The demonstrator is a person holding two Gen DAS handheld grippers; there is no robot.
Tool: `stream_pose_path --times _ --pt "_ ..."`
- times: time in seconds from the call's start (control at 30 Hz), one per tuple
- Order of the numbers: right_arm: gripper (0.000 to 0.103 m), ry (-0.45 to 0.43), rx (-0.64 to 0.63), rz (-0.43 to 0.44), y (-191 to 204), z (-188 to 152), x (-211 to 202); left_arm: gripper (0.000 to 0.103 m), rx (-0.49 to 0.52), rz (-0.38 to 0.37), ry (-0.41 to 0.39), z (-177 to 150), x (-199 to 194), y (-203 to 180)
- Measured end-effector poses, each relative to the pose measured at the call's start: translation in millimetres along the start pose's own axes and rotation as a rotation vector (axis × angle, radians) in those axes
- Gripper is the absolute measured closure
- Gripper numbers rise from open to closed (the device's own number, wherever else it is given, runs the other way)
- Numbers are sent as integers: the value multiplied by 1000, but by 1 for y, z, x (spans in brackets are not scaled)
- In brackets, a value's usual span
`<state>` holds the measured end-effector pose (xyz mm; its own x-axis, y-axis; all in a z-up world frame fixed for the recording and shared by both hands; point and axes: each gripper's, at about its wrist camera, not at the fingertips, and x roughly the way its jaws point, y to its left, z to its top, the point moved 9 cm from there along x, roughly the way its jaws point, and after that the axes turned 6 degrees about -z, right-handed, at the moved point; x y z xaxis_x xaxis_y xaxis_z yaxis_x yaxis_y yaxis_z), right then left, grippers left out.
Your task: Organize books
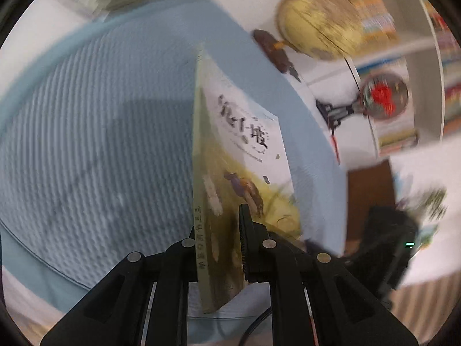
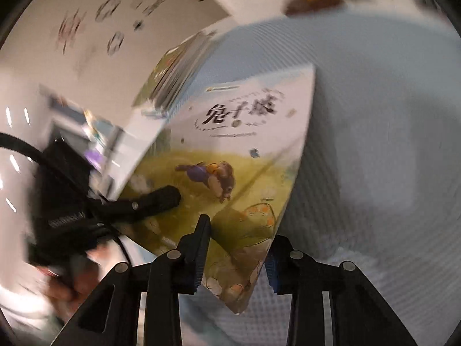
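A thin picture book (image 1: 245,132) with a white and yellow-green cover and a running animal on it hangs tilted above a pale blue textured mat (image 1: 100,129). My left gripper (image 1: 218,222) is shut on its lower part, with the spine edge facing the camera. In the right wrist view the same book (image 2: 245,144) shows its front cover. My right gripper (image 2: 240,227) has the book's lower corner between its pads, one on the cover and one at the spine edge. The left gripper's black finger (image 2: 161,199) lies on the cover at the left.
A blurred stack of books (image 2: 173,72) lies at the mat's far edge. On the white table (image 1: 340,92) stand a yellow globe (image 1: 319,20) on a brown base and a smaller globe (image 1: 383,98) with red on it. Bookshelves (image 1: 452,92) fill the right. A hand (image 2: 72,285) holds the left gripper.
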<state>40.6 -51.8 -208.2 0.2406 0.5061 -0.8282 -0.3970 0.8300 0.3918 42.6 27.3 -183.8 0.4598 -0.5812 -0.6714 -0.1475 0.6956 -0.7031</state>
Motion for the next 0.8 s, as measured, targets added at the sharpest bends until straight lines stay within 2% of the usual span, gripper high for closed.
stream_pose_path --times 0.07,0.13,0.37,0.5,0.63,0.8 --pt "70 -34 -106 -79 19 5 -4 93 70 31 -7 4 -5 -5" --pt "70 -57 -156 -117 27 5 -9 93 112 47 -1 10 -9 -6" --pt "70 -105 -218 -187 49 12 -22 93 194 0 29 34 -30 -3" --pt "70 -131 -208 -174 68 33 -31 93 223 -42 -14 67 -59 -4" --pt "70 -190 -203 -137 105 83 -27 93 247 -48 -85 114 -90 4" --pt "69 -263 -270 -160 159 149 7 93 273 -32 -158 187 -122 37"
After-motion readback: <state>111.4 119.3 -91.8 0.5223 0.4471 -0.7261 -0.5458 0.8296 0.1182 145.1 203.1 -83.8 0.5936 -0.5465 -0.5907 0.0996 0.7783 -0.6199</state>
